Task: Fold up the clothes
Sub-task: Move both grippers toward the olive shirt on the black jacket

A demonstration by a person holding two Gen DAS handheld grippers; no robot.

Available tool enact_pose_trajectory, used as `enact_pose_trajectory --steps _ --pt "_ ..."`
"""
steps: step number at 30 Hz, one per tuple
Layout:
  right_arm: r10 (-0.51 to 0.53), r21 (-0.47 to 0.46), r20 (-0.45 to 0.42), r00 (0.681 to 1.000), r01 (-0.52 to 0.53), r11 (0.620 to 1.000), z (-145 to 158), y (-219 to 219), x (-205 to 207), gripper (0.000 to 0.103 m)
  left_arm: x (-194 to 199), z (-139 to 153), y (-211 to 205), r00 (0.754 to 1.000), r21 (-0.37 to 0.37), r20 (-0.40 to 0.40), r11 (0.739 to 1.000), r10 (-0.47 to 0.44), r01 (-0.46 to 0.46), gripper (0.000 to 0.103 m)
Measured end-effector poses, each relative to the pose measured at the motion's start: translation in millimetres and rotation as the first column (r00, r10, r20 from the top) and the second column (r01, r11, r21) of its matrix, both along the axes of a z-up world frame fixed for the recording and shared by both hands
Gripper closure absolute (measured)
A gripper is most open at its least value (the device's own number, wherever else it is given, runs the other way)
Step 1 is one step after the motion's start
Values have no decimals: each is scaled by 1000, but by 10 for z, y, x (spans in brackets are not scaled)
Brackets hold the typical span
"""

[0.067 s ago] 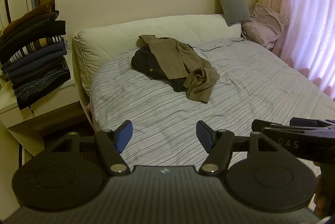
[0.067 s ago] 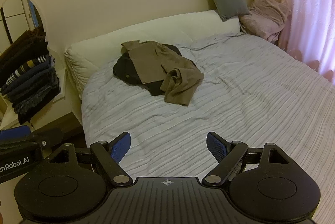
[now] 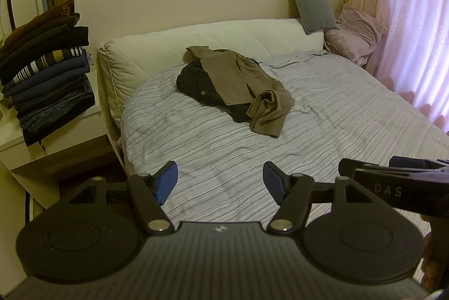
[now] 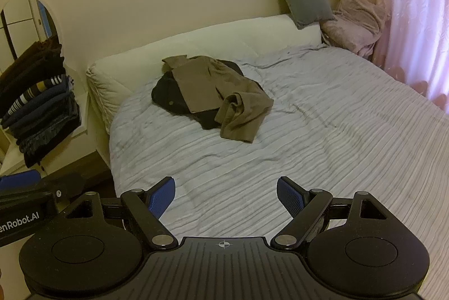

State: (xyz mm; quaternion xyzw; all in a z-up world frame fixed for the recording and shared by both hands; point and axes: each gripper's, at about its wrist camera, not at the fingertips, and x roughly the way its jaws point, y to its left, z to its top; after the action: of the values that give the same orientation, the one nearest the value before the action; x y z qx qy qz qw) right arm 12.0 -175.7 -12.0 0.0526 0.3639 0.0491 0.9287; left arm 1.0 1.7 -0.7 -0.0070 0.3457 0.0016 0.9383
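Both the left gripper and right gripper hang empty, jaws apart, over the bed, well short of the crumpled brown shirt.

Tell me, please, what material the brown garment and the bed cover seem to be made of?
The brown garment looks like a soft matte woven cloth, perhaps cotton: it lies in limp folds with no shine. The bed cover seems to be a thin crinkled or ribbed fabric, pale grey, with fine raised lines across it. The exact fibre cannot be told.
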Motion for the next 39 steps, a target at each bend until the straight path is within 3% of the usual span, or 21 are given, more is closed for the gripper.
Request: enact_pose_trajectory --steps 26,39 --pt "8 10 -14 1000 -8 1000 -4 -21 -65 20 -164 -111 177 1000 -46 -25 999 8 -10 39" --pt "-11 28 7 1000 11 1000 -50 -1 102 20 243 -169 296 998 -66 -51 997 -38 34 39"
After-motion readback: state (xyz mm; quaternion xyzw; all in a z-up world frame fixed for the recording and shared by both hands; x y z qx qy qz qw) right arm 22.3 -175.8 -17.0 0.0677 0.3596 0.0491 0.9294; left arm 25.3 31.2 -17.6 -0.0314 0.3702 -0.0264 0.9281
